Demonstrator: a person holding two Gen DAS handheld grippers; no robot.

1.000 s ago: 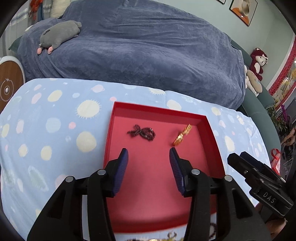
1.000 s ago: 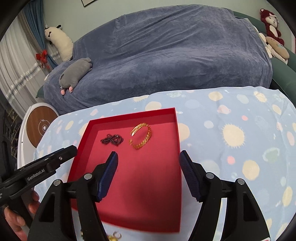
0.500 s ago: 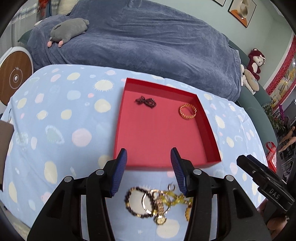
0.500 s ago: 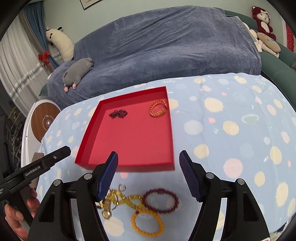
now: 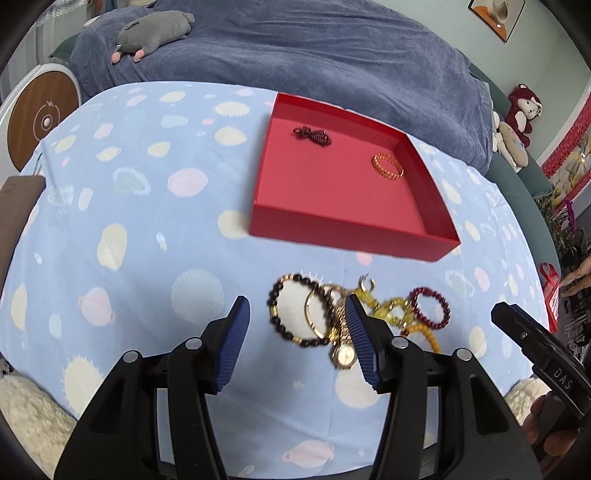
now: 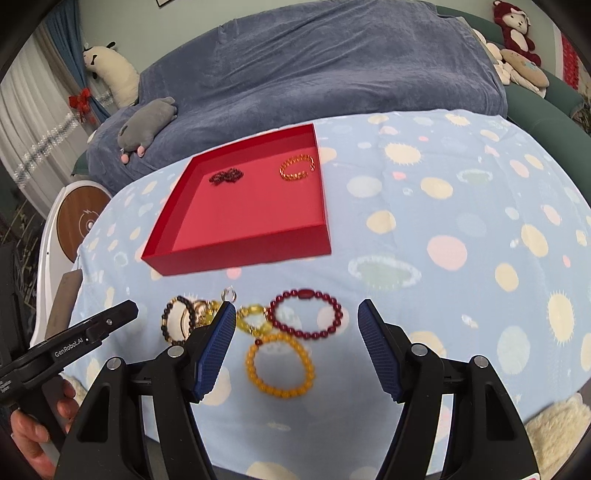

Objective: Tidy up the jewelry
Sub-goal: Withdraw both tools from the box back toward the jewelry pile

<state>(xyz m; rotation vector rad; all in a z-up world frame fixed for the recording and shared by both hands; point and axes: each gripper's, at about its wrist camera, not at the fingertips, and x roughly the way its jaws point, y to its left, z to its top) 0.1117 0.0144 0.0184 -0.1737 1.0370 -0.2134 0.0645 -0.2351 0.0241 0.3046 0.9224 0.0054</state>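
A red tray (image 5: 351, 229) (image 6: 240, 254) on the spotted blue cloth holds a dark bead piece (image 5: 312, 134) (image 6: 226, 176) and a gold bracelet (image 5: 387, 167) (image 6: 296, 168). In front of it lies a tangle: black bead bracelet (image 5: 275, 314) (image 6: 177, 319), gold watch (image 5: 344, 355), yellow chain (image 6: 253, 319), dark red bracelet (image 5: 430, 308) (image 6: 304, 314), orange bracelet (image 6: 280, 365). My left gripper (image 5: 295, 306) hovers above the black bracelet, its jaws opening and touching nothing. My right gripper (image 6: 296, 308) hangs open over the red and orange bracelets.
A sofa under a dark blue cover (image 5: 295, 48) with a grey plush toy (image 5: 155, 27) lies behind the table. A round wooden-faced object (image 5: 40, 118) stands at the left. White fluffy rug (image 6: 554, 428) shows below the table's near edge.
Both grippers have drawn back from over the red tray toward the table's near edge. The tangle of bracelets has come into view under them. The left jaws stand slightly wider.
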